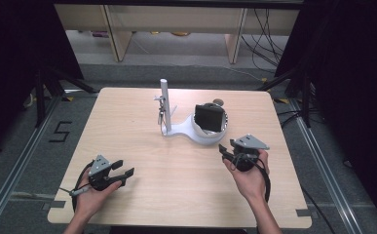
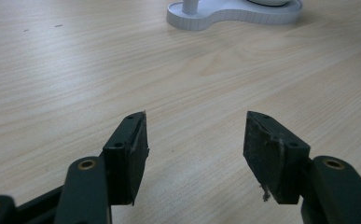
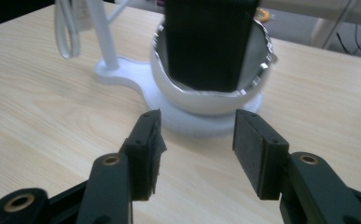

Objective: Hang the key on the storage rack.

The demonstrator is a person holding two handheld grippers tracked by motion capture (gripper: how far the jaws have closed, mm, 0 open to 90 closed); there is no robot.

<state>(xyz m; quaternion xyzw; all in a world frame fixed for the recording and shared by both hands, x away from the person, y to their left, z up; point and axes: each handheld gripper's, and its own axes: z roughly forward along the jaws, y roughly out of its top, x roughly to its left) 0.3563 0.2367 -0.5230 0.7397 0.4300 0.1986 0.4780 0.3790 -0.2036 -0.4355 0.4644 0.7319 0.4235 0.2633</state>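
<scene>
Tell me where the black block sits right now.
In the high view the black block stands tilted inside the white bowl right of the table's centre, beside the white post; the open right gripper faces it, apart.

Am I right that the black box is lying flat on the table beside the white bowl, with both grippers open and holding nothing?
Not quite: the black box stands inside the white bowl, not on the table beside it, as the right gripper view shows. The rest holds: the left gripper and right gripper both have open jaws with nothing between them.
</scene>
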